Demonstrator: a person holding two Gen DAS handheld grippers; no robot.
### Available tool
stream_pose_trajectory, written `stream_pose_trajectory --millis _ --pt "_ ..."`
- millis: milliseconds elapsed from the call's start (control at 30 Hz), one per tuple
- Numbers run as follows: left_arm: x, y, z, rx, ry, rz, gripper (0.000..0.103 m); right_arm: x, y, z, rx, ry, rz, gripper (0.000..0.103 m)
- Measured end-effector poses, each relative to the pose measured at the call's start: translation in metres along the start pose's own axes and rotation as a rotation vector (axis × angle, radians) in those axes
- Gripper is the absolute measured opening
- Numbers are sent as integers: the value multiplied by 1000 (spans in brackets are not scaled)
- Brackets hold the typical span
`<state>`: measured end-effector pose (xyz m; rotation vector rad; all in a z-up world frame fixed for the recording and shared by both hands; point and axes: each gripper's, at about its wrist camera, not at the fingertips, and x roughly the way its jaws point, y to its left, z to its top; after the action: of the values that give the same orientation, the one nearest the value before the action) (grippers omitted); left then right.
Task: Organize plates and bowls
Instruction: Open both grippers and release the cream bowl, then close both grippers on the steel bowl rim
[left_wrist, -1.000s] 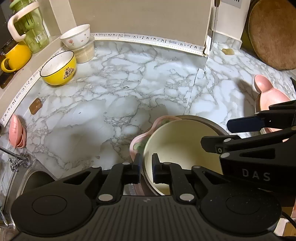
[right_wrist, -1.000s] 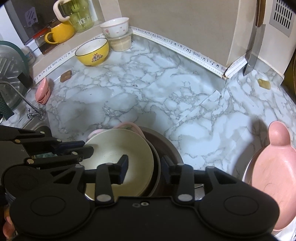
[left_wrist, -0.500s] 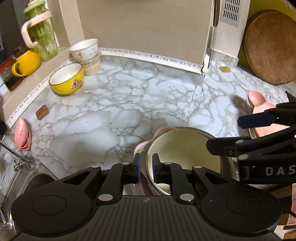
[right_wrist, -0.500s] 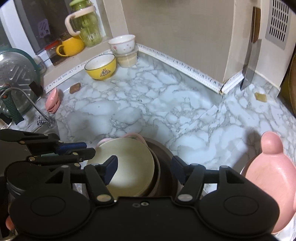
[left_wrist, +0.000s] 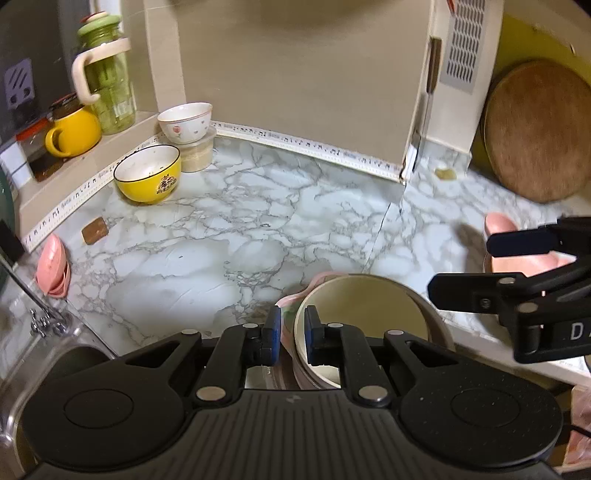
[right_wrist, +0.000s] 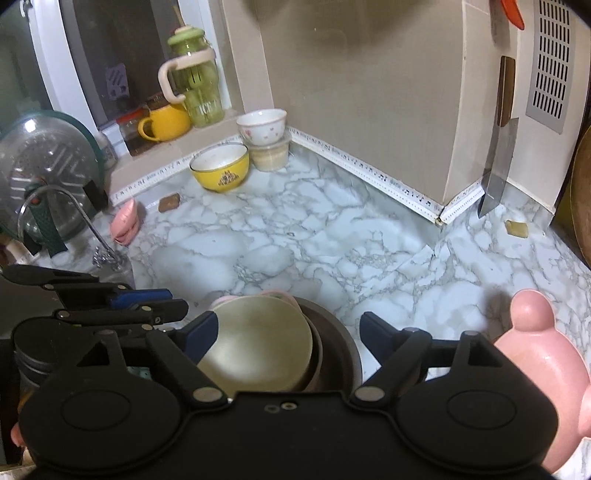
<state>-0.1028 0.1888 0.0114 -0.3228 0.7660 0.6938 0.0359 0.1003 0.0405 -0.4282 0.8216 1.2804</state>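
A stack of dishes sits low in both views: a cream bowl (left_wrist: 365, 310) (right_wrist: 258, 343) nested in a pink dish (left_wrist: 295, 299) and a brown bowl (right_wrist: 332, 332). My left gripper (left_wrist: 292, 328) (right_wrist: 177, 300) is shut on the stack's left rim, with the cream and pink edges pinched between its pads. My right gripper (right_wrist: 288, 332) (left_wrist: 461, 267) has its jaws opening wide. The stack's right side lies between them, and neither pad touches it. A pink bear-shaped plate (right_wrist: 535, 354) (left_wrist: 498, 225) lies to the right. A yellow bowl (left_wrist: 147, 173) (right_wrist: 219, 171) stands at the back left.
A white flowered bowl (left_wrist: 184, 122) sits on a plastic tub by the wall. A yellow mug (right_wrist: 166, 122) and a green bottle (right_wrist: 195, 81) stand on the ledge. A cleaver (right_wrist: 498, 147) hangs on the right, near a round wooden board (left_wrist: 535, 129). The faucet (right_wrist: 74, 206) and sink are at the left.
The right gripper's jaws have spread from close around the stack's right rim to wide apart. Both views have drawn back and up, showing more wall. The left gripper stays shut on the stack.
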Motion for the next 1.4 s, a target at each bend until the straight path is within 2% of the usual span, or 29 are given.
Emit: stream_pose_trajectory --millis 33,67,100,167,233,433,500,867,1033,1233,1400 --pt "-1 2 -1 -9 -9 -7 16 -2 0 -1 -1 -8 -1 85" --pt "-3 4 -2 -20 -23 -14 30 -4 -1 -1 -2 -17 0 86" --pt "-5 6 -4 -31 -36 -20 51 -5 -2 -2 -3 -23 1 86" --pt "-10 9 -7 -43 -81 -30 75 -8 -3 -4 -7 -37 -4 88" --pt "-15 9 -10 -40 -115 -31 76 -10 -5 -6 -11 -47 -6 90" --pt "-16 14 -19 -49 -118 -21 77 -11 -16 -16 4 -48 -23 99" --pt "-13 20 -24 -73 -103 -13 77 -11 -21 -20 14 -51 -32 102" --pt "14 41 -55 -130 3 15 77 15 -56 -54 100 28 -103 102" --pt "27 40 -68 -115 37 38 77 30 -66 -66 119 68 -107 100" --pt "41 37 -76 -106 63 68 77 47 -68 -73 128 115 -101 91" --pt "51 35 -78 -120 80 64 77 57 -65 -71 109 129 -95 84"
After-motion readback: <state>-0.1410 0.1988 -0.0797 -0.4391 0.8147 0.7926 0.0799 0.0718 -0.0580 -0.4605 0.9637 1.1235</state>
